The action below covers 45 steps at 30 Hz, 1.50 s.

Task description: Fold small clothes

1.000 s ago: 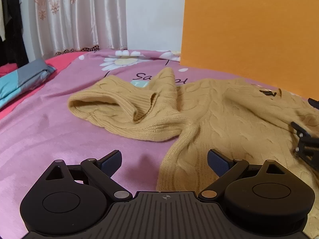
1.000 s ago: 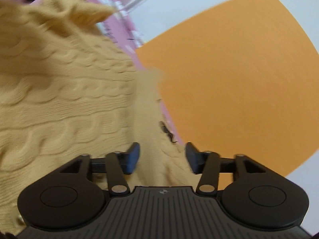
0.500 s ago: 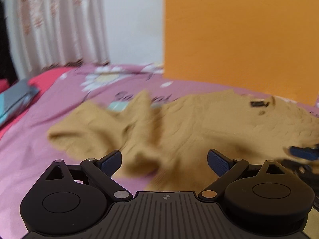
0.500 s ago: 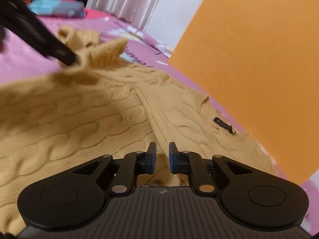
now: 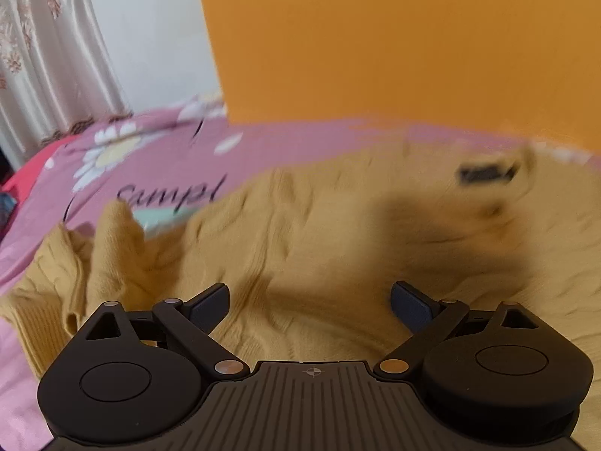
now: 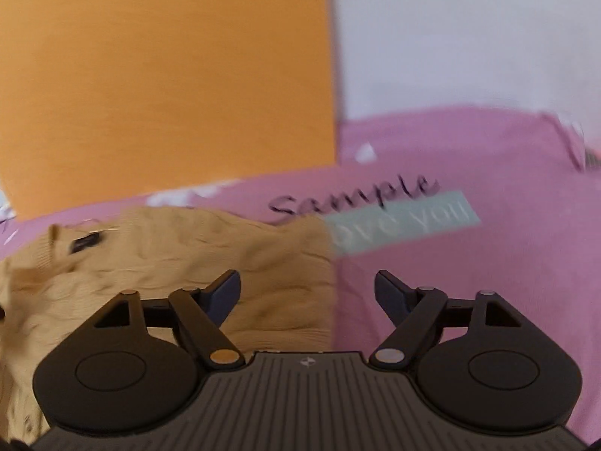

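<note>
A mustard cable-knit sweater lies spread on the pink bed sheet, with a bunched sleeve at the left and a black neck label at the far right. My left gripper is open and empty, low over the sweater's middle. In the right wrist view the sweater fills the lower left, its label showing. My right gripper is open and empty over the sweater's straight right edge, its right finger above bare sheet.
An orange panel stands behind the bed, with a white wall and a patterned curtain to its left. The sheet carries daisy prints and the word "Sample".
My right gripper was shut at the sweater, has opened and swung right to the sweater's edge. My left gripper has moved forward over the sweater, still open. Both views are blurred by motion.
</note>
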{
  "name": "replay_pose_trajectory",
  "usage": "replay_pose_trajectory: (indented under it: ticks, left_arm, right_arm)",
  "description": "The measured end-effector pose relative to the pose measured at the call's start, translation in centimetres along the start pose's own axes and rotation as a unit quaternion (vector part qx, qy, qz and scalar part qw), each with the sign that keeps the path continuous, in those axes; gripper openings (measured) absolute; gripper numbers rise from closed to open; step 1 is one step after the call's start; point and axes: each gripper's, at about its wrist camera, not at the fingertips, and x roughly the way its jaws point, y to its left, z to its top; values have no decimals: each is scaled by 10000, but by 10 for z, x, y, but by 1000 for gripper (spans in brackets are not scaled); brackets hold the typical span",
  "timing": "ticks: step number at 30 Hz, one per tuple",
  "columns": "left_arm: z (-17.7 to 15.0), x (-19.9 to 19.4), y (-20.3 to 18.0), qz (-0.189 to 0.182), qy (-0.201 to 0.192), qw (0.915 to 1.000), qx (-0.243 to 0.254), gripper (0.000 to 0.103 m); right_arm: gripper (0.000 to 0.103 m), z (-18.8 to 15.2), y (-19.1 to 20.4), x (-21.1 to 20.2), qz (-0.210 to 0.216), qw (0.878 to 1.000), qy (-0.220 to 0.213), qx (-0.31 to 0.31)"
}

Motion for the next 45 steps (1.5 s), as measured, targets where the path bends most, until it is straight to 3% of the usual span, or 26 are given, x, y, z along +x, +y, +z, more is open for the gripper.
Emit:
replay_pose_trajectory:
  ticks: [2,3,5,9,14,16,17,19,24,30,34,40,45]
  left_arm:
    - [-8,0,9,38,-141,9999,-74,103]
    - [-10,0,14,56,-139,9999,-69,103]
    - [-15,-2,25,120,-200,9997,-89,103]
    - [-22,-3,40,151,-238,9994,-222,103]
    - [-24,-11,47,239,-300,9992,-137,103]
    - [-25,-18,49,179,-295,9993,-117,103]
    - [-27,-23,51,94,-283,9995,-121,103]
    - [-30,-32,56,-67,-252,9996,-127,103]
    - [-44,-64,84,-331,-440,9983,-185,103]
    - [-66,-97,152,-16,-737,9949,-685,103]
    - [-89,-101,189,191,-638,9904,-1209,103]
    - [-108,-81,218,404,-204,9842,-1713,103]
    - [-114,-76,241,240,-170,9745,-2224,103]
  right_arm:
    - [23,-9,-7,0,262,9996,79,-55]
    - [15,-12,-3,-6,23,9994,-148,-308]
    - [15,-11,0,-16,-172,9976,-418,-522]
    - [16,-10,4,-4,-329,9966,-161,-744]
    - [22,0,13,-15,-619,9946,-426,-714]
    - [34,3,18,-25,-752,9923,-627,-755]
    - [45,3,23,-28,-697,9917,-673,-840]
    - [53,1,32,-33,-551,9908,-751,-986]
    - [55,-12,70,-38,-86,9875,-661,-1429]
    - [56,-31,119,-49,654,9791,-547,-1846]
    - [55,-36,157,-57,1306,9696,-409,-2031]
    - [55,-33,221,-63,2609,9511,304,-1625]
    - [43,-35,286,-65,3478,9236,964,-1296]
